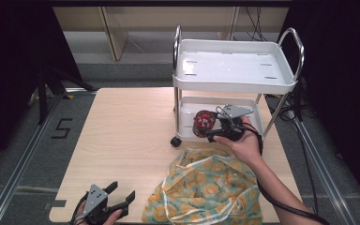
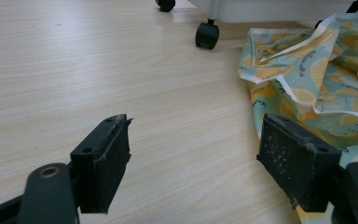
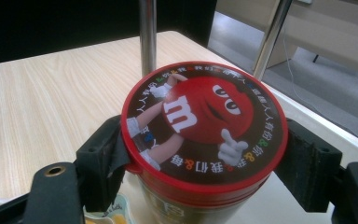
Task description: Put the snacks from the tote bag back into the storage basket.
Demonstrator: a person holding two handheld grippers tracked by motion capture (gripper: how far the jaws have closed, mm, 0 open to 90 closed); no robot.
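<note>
A round candy canister [image 1: 204, 120] with a red lid showing a red cartoon character [image 3: 205, 116] is upright between the jaws of my right gripper [image 1: 207, 127], which is shut on its sides just under the lid. It sits at the front edge of the lower shelf [image 1: 187, 105] of a small white cart [image 1: 234, 86]. I cannot tell whether it rests on the shelf. My left gripper [image 1: 122, 191] is open and holds nothing, low over the table's front-left edge. Its pads [image 2: 105, 161] hover just above the wood.
A crumpled yellow-and-teal patterned cloth [image 1: 206, 187] lies on the table in front of the cart, right of my left gripper, and its edge [image 2: 317, 70] reaches that gripper's right jaw. The cart's black caster [image 2: 207, 35] stands on the wooden tabletop [image 1: 131, 131]. The cart has chrome posts [image 3: 147, 32].
</note>
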